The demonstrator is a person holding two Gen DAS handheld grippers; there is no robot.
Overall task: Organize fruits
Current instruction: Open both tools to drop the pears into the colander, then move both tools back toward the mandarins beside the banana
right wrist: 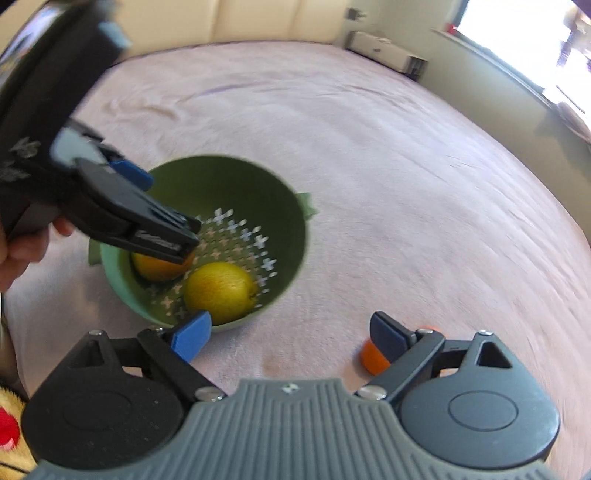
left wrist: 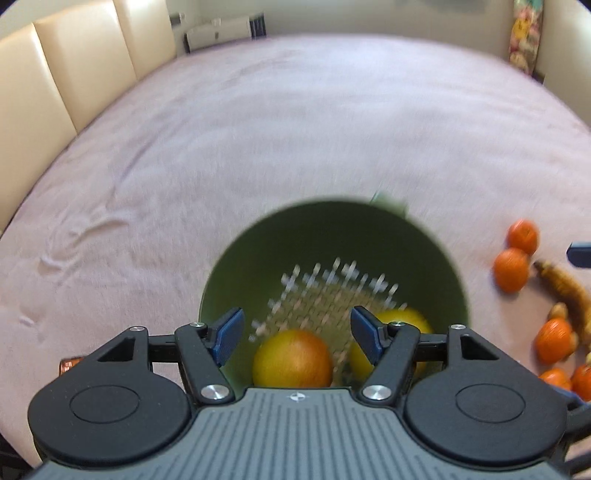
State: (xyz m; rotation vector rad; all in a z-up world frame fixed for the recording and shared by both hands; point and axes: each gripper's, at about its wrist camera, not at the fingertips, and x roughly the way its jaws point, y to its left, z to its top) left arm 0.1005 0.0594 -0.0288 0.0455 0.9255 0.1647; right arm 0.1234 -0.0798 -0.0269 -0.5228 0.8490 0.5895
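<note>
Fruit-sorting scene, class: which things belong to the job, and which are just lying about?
Job: green colander; two yellow-orange fruits in it; tangerines; banana; left gripper; right gripper.

Lying about: headboard; box by the wall.

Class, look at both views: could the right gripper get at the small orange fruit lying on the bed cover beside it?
Probably yes. The right gripper is open and empty, and the small orange fruit lies on the bed cover just behind its right finger, outside the green colander, nothing covering it.
</note>
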